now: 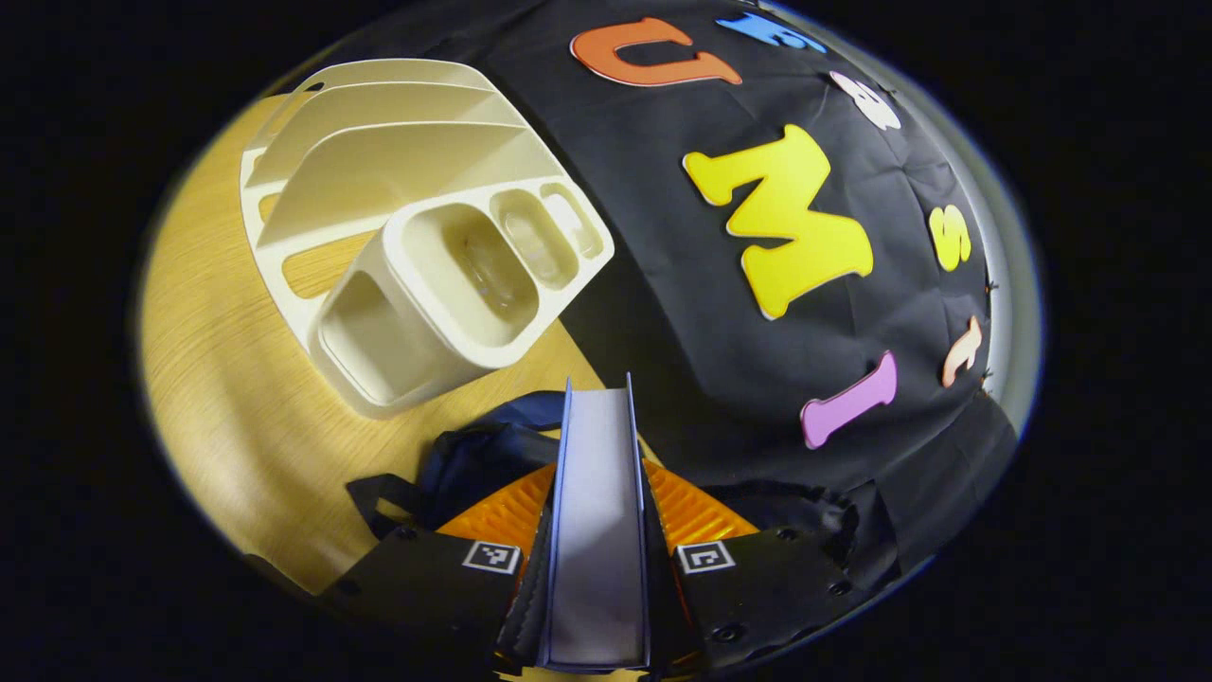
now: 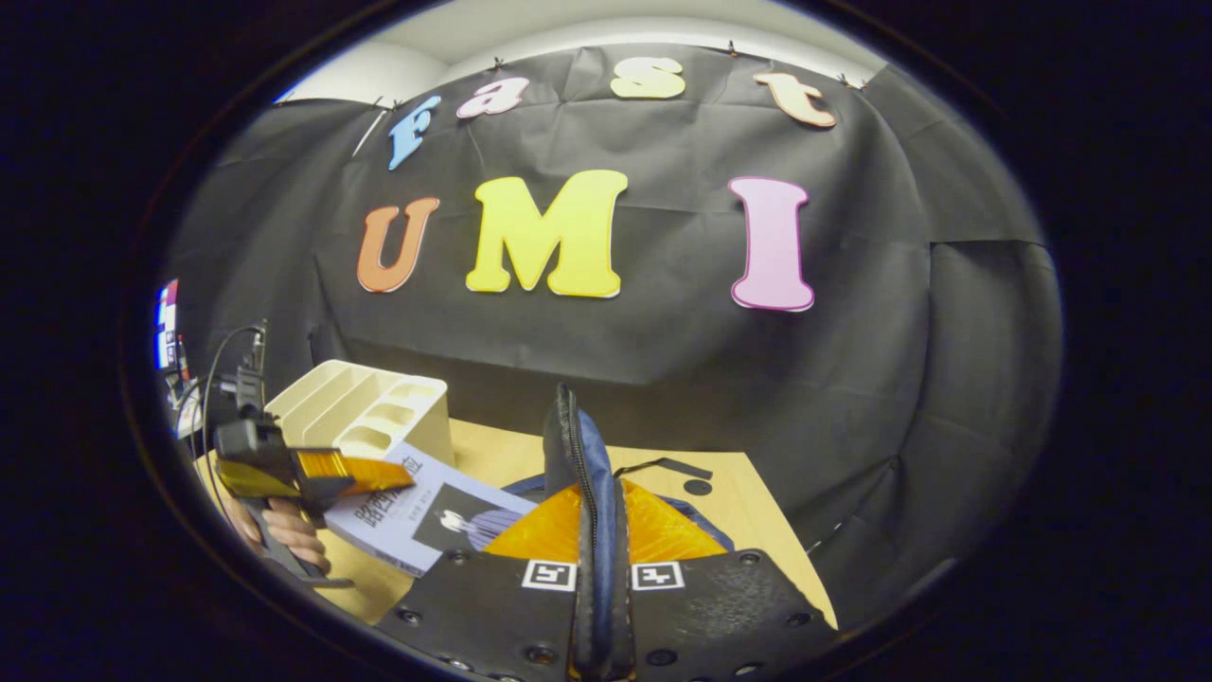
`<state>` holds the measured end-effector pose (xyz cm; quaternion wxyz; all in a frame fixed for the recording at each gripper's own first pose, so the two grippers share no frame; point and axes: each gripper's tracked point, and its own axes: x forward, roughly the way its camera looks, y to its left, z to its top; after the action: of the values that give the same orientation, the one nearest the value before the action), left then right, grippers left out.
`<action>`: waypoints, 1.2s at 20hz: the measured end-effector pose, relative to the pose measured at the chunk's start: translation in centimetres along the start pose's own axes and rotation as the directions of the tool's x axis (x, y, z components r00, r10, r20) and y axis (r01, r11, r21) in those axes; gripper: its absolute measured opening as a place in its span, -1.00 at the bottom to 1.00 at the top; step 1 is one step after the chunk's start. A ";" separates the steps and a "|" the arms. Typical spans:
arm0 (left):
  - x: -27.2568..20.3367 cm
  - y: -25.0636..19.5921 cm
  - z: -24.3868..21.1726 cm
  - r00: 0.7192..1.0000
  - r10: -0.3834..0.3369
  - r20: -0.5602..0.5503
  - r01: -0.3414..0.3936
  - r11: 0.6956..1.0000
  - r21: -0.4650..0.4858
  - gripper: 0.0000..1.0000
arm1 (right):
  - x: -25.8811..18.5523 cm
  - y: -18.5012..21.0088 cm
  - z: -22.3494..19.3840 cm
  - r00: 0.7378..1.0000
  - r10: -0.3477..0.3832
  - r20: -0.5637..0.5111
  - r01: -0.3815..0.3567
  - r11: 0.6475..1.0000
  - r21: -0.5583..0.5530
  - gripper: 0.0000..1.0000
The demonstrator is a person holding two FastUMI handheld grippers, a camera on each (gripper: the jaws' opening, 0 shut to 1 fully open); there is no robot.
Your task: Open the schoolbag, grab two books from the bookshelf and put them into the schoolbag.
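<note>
Left: left gripper (image 1: 597, 530), fingers clamped on book (image 1: 597, 511), held edge-on above dark schoolbag (image 1: 473, 464) near worktop (image 1: 218, 379) edge; cream bookshelf (image 1: 417, 237) beyond. Right: right gripper (image 2: 597, 559), fingers closed on schoolbag's zipped rim (image 2: 579, 474); book cover (image 2: 426, 511) beside bookshelf (image 2: 360, 407).

1. The bookshelf (image 1: 417, 237) is plain cream all over, dividers and small compartments alike.
2. The table (image 1: 218, 379) beneath the bookshelf is light yellow-brown with a fine wood grain.
3. The book (image 2: 431, 511) in front of the bookshelf has a pale lavender-grey cover with a dark picture and black characters; its page edge (image 1: 597, 530) is greyish white.
4. The schoolbag (image 2: 592, 493), right of the bookshelf, is dark navy blue with black straps.
</note>
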<state>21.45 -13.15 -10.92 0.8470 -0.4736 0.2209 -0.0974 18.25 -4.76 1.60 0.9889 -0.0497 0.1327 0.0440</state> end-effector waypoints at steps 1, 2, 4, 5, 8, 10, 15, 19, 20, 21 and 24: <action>-0.2 0.2 -0.4 1.000 0.000 0.013 0.000 1.000 0.026 -0.07 | -0.2 0.0 0.2 1.000 0.002 0.009 -0.002 1.000 -0.003 -0.87; -0.4 0.2 -0.8 1.000 -0.009 0.011 0.008 0.999 0.038 -0.07 | -0.5 0.1 0.1 1.000 0.004 0.012 -0.004 1.000 -0.003 -0.87; -0.4 0.1 -2.0 1.000 -0.025 -0.014 0.026 0.998 0.060 -0.07 | -0.8 0.5 0.1 1.000 0.014 0.017 -0.014 1.000 0.008 -0.87; -0.2 0.0 -2.7 0.999 -0.032 -0.031 0.034 0.997 0.068 -0.07 | -0.8 0.7 0.1 1.000 0.018 0.018 -0.018 1.000 0.012 -0.87; 0.7 -0.4 -4.2 0.997 -0.046 -0.065 0.050 0.997 0.058 -0.07 | -0.9 1.6 -0.1 0.999 0.030 0.017 -0.030 1.000 0.004 -0.87; 1.3 -1.0 -5.3 0.995 -0.057 -0.082 0.063 0.995 0.071 -0.07 | -1.1 2.0 -0.2 0.999 0.038 0.018 -0.038 0.999 -0.002 -0.87; 3.4 -2.4 -8.8 0.986 -0.083 -0.147 0.096 0.992 0.086 -0.05 | -1.3 1.5 -0.9 0.999 0.039 0.016 -0.039 0.999 -0.006 -0.87; 4.6 -3.2 -9.9 0.983 -0.094 -0.156 0.109 0.990 0.085 -0.06 | -1.4 -0.2 -1.4 1.000 0.023 0.017 -0.023 1.000 0.012 -0.87; 4.8 -3.3 -9.9 0.983 -0.097 -0.153 0.110 0.991 0.080 -0.06 | -1.4 -0.5 -1.6 1.000 0.022 0.015 -0.022 1.000 0.017 -0.87; 5.0 -3.5 -10.3 0.983 -0.098 -0.154 0.111 0.991 0.079 -0.05 | -1.4 -0.8 -1.8 1.000 0.023 0.013 -0.024 0.999 0.024 -0.82; 5.8 -3.9 -11.3 0.983 -0.108 -0.146 0.119 0.991 0.064 -0.05 | -1.3 -1.7 -2.5 0.999 0.032 0.011 -0.033 0.999 0.036 -0.82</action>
<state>21.50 -26.02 -14.41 0.8389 -0.4462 0.2495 -0.1869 16.51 -6.79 -0.26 0.9895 -0.0296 0.1289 0.0580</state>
